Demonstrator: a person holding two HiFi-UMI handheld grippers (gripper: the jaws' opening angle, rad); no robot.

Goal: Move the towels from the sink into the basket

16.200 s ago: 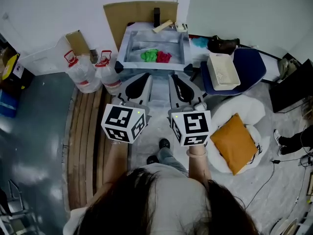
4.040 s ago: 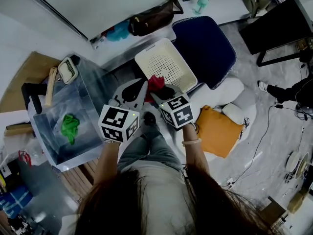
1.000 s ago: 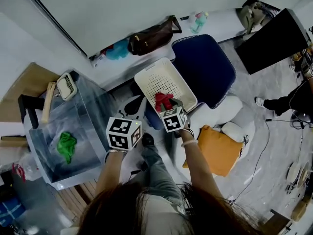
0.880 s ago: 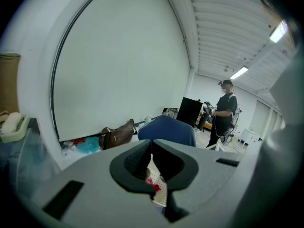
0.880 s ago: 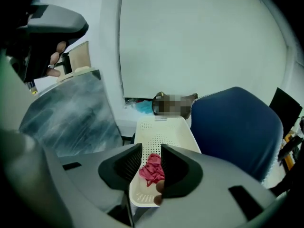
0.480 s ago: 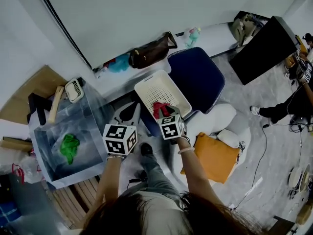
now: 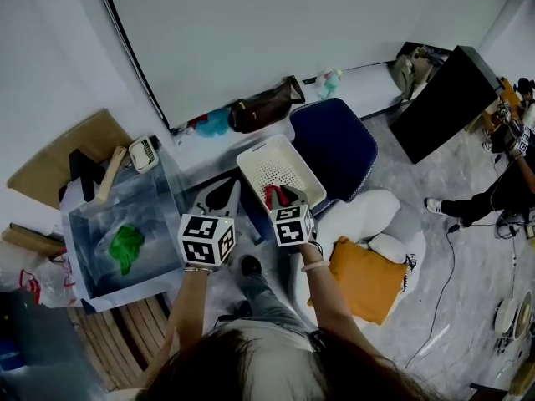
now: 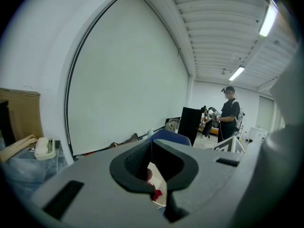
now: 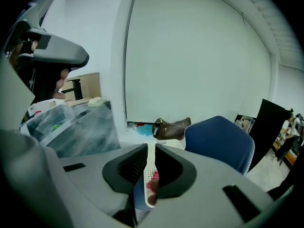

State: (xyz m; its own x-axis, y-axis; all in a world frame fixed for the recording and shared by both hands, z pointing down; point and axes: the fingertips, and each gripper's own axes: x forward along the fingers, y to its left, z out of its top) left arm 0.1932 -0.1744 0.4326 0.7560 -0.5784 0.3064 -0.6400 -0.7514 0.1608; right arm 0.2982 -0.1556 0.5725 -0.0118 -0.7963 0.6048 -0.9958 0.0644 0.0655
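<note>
A white perforated basket [image 7: 269,159] rests on a blue chair [image 7: 336,143], and a red towel [image 7: 272,194] lies in its near end. My right gripper [image 7: 289,194] hovers just above and in front of that towel. Its jaws have just been closing to a narrow gap with nothing between them; the red towel [image 9: 153,178] and the basket [image 9: 150,164] show beyond. My left gripper [image 7: 221,192] hangs beside the basket's left edge, shut and empty [image 8: 151,148]. A green towel [image 7: 127,246] lies in the sink [image 7: 110,291] at the left.
A brown bag [image 7: 264,110] and teal cloth lie by the wall behind the basket. An orange cushion [image 7: 366,279] on white padding sits right of my legs. A dark cabinet [image 7: 438,92] and a person [image 8: 231,114] are further right. A scrub brush [image 7: 144,152] sits on the sink's rim.
Both grippers have lifted up and drawn back a little from the basket. The red towel stays in the basket, free of the right gripper. The green towel has not moved.
</note>
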